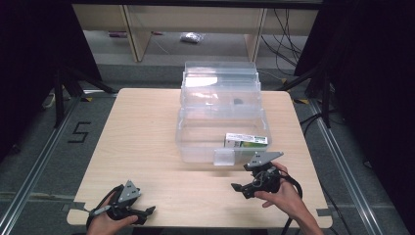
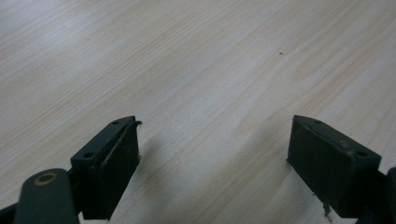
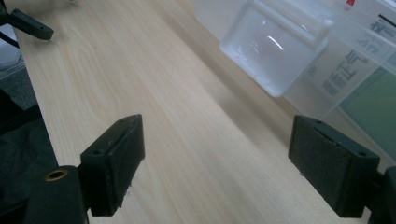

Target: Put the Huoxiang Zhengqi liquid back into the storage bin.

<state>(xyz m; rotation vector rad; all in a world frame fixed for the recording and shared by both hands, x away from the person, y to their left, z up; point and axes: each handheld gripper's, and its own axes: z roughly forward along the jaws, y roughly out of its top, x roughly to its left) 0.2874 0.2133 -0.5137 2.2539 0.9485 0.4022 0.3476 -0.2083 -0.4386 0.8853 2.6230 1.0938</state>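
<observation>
A clear plastic storage box stands at the table's middle with its lid tipped open behind it. Inside, at the front right, lies a small green and white carton. The box's front latch hangs just ahead of my right gripper, which points left with its jaws open and nothing between them. In the right gripper view the latch and carton sit beyond my open right gripper. My left gripper rests open near the front left edge; in its own view the left gripper is over bare wood.
The light wooden table is bare to the left of the box. Black stands and cables lie on the floor around it. A number 5 is taped on the floor at left. Shelving stands behind.
</observation>
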